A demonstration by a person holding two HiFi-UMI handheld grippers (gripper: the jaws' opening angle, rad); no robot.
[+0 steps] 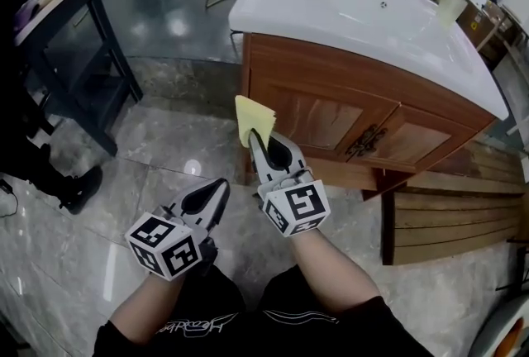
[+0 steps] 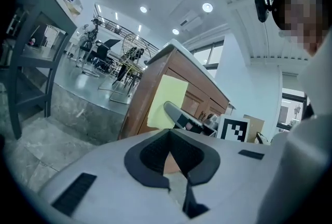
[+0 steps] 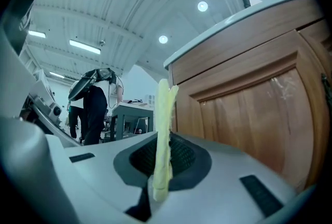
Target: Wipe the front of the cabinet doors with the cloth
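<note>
Two cabinet doors (image 1: 355,128) lie at two o'clock from the right gripper (image 1: 254,135), which is clenched on the yellow cloth (image 1: 250,117). The cloth stands upright just beside the left door. The left gripper (image 1: 221,185), jaws pressed together on nothing, hangs farther back at seven o'clock, and nothing seems to block the way.

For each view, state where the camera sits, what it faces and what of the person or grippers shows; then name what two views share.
Head view: on the person's head, steeply down at the wooden cabinet; forearms, left gripper and right gripper show.
Left gripper view: on the left gripper, along its shut jaws toward the cabinet and right gripper.
Right gripper view: on that gripper, facing a cabinet door; its jaws clamp the yellow cloth.
All three share the cloth and cabinet.
</note>
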